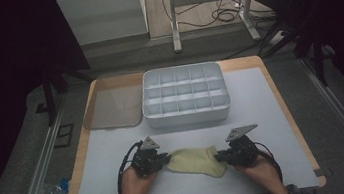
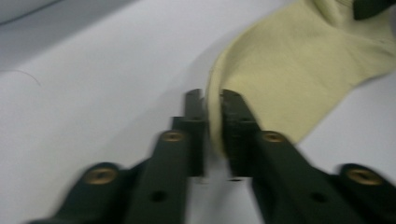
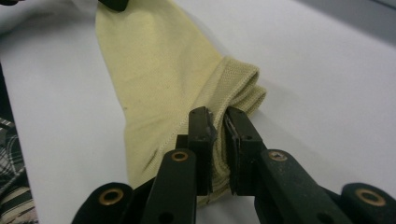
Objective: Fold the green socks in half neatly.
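Both tongs, left [image 2: 212, 119] and right [image 3: 219, 140], pinch the sock [image 1: 193, 160] (ribbed cuff rightward).

White table [image 1: 263, 115] with sock [image 1: 196, 162], divided tray [image 1: 185, 96], lid [image 1: 112, 107].

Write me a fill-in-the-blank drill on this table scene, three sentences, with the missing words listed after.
1. Both grippers are shut on a pale ____ sock.
2. The left gripper and the right gripper pinch ____ ends of it.
3. The white compartment tray has ____ inside its cells.

Missing words: yellow; opposite; nothing
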`<state>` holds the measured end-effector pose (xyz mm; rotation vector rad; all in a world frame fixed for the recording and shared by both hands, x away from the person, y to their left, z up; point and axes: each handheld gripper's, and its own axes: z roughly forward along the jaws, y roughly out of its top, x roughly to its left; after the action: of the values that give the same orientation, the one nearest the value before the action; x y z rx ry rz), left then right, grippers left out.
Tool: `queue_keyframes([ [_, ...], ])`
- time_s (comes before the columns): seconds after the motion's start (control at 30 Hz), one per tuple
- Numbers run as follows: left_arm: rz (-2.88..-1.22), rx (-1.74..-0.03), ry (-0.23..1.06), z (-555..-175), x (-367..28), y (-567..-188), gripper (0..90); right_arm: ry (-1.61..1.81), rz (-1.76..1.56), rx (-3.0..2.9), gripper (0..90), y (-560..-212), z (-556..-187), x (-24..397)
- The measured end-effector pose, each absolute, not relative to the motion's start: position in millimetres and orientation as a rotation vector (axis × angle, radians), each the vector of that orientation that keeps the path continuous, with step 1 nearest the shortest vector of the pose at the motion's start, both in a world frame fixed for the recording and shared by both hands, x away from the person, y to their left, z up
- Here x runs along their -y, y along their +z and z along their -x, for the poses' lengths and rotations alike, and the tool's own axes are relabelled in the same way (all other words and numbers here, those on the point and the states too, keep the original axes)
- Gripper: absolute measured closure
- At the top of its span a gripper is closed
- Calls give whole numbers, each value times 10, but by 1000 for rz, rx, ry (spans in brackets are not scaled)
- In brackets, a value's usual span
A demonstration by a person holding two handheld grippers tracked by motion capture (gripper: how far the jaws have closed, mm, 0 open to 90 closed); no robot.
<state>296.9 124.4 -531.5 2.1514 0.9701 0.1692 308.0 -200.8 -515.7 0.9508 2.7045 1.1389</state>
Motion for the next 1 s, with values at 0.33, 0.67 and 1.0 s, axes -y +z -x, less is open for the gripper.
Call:
queue_keyframes([
  [0.33, -2113, -981, 120, -2980, -1182, -5397, 795, 1159, -929, -2599, 678, -5033, -3095, 2117],
  [0.67, -2125, -1011, 122, -2985, -1141, -5351, 839, 1178, -802, -2618, 892, -5044, -3156, 1750],
  [1.0, -2123, -1025, 114, -2977, -1133, -5315, 839, 1160, -709, -2616, 893, -5078, -3217, 1372],
])
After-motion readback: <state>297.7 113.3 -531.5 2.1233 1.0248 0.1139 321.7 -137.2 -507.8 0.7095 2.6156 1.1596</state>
